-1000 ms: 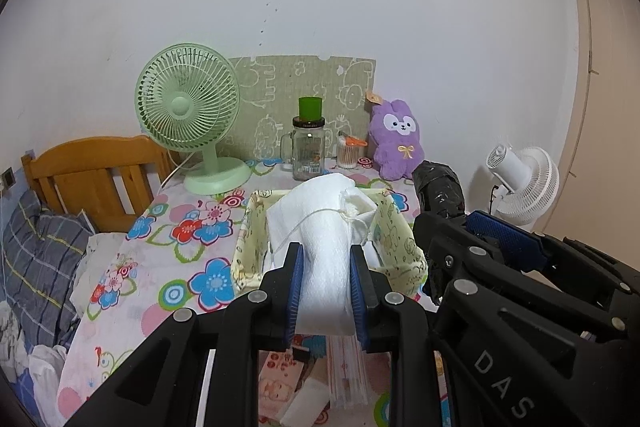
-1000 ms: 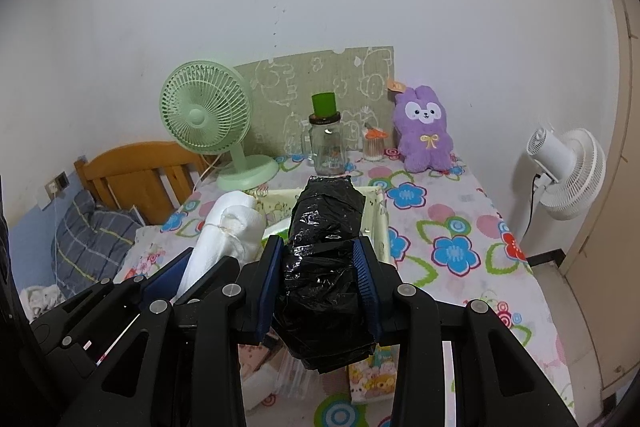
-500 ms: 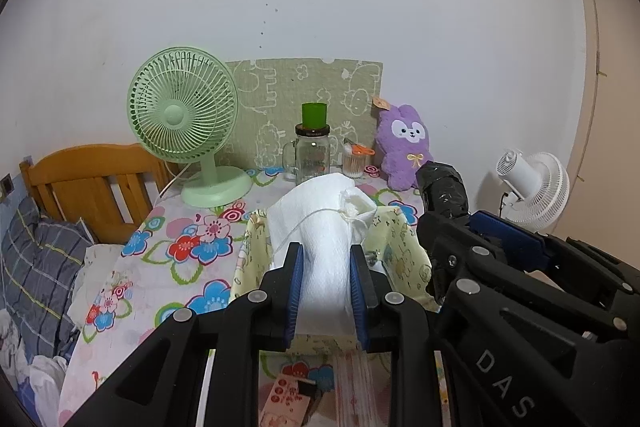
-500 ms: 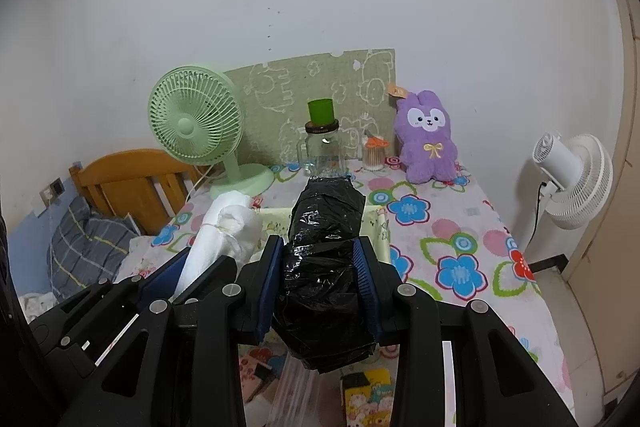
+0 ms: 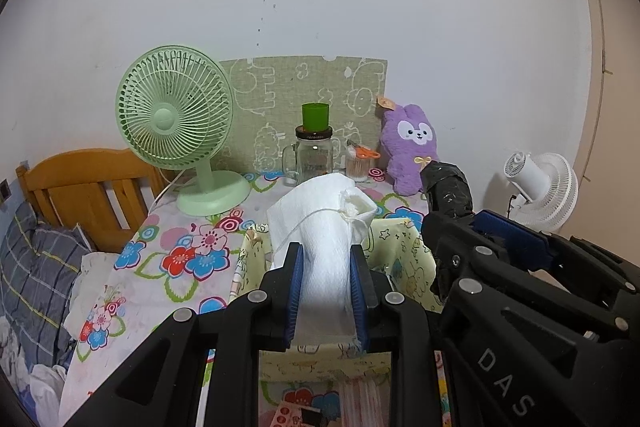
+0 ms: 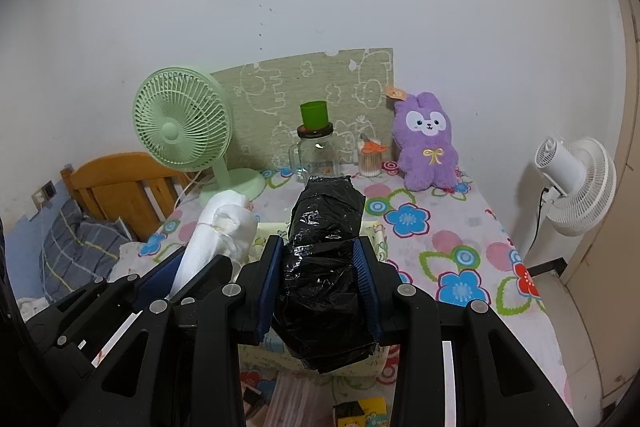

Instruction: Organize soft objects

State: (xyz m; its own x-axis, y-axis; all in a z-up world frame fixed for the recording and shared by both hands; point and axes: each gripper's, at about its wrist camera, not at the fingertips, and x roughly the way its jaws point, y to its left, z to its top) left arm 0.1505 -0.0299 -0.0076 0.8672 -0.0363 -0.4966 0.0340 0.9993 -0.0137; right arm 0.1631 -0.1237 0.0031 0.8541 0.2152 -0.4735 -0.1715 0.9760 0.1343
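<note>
Two soft bundles are held aloft: the left gripper [image 5: 324, 279] has its jaws clamped on the white roll [image 5: 320, 227], the right gripper [image 6: 320, 283] on the black bundle [image 6: 326, 251]. Directly beneath both sets of jaws sits the fabric bin [image 5: 404, 259]. Recommended: lower each bundle fully inside the rim before releasing, one side at a time, to avoid crowding.

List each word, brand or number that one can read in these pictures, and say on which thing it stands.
"DAS": white letters on the black body of the right gripper.
Lid band of the glass jar: print too small to read.
Tag on the purple plush rabbit: blurred.
Packets near the fabric basket: unreadable.
</note>
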